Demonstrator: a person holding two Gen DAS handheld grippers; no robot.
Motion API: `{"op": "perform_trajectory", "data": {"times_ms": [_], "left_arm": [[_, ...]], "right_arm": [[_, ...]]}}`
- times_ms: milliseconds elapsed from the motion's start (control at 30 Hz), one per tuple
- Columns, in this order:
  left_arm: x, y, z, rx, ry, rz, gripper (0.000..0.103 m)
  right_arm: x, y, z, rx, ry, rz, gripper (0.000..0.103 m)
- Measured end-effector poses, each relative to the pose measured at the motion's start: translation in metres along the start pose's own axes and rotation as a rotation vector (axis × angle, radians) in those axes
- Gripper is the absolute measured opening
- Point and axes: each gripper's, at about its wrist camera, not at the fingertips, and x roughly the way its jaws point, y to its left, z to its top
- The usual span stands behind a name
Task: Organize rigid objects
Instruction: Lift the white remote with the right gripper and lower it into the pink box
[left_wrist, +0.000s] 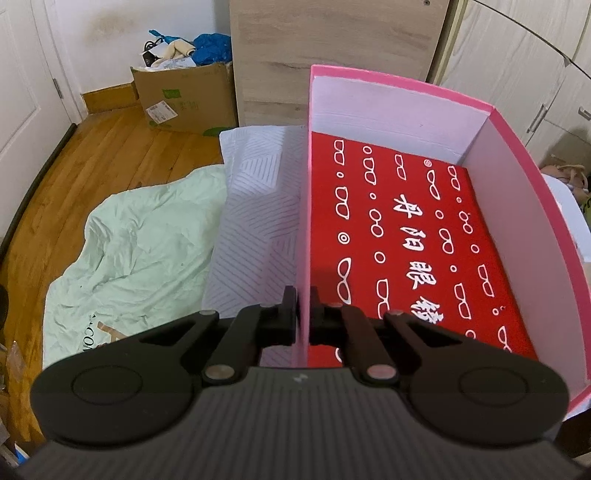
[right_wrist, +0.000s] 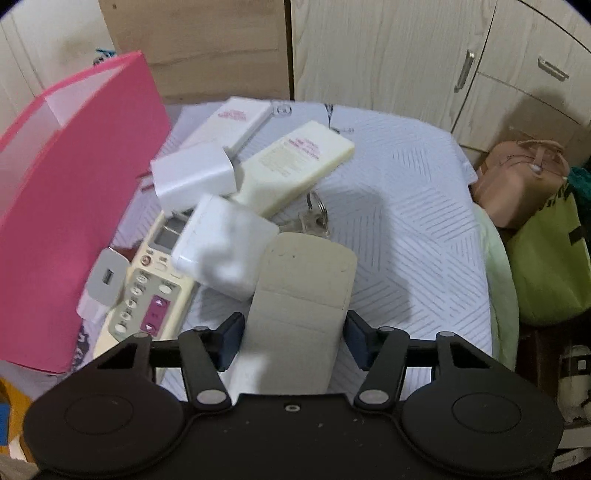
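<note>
Pink cardboard, the near wall of the open box (left_wrist: 517, 155), is pinched between the narrowly set fingers of the left gripper (left_wrist: 303, 310); a red printed sheet (left_wrist: 406, 236) lies inside. The right gripper (right_wrist: 293, 338) has its fingers spread around a beige remote back (right_wrist: 303, 295), seemingly gripping its sides. White chargers (right_wrist: 225, 247), another remote (right_wrist: 147, 291) and keys (right_wrist: 314, 221) lie beside the box on the patterned bed (right_wrist: 424, 236).

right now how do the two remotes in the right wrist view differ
The beige remote sits back-up between the right gripper fingers, showing only a plain battery cover. The cream remote lies face-up beside the pink box, showing buttons and a display, partly under a white charger. Both are long, pale handsets.
</note>
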Motion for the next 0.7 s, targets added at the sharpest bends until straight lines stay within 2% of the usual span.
{"op": "perform_trajectory", "data": {"times_ms": [300,700], "left_arm": [[-0.002,-0.003,0.0,0.019,-0.017,0.015,0.004],[-0.001,-0.003,0.002,-0.011,0.009,0.034,0.002]], "right_arm": [[-0.049,0.013,-0.002,-0.052,-0.212,0.087,0.059],[-0.101,0.044,0.006,-0.111,-0.474,0.14,0.058]]}}
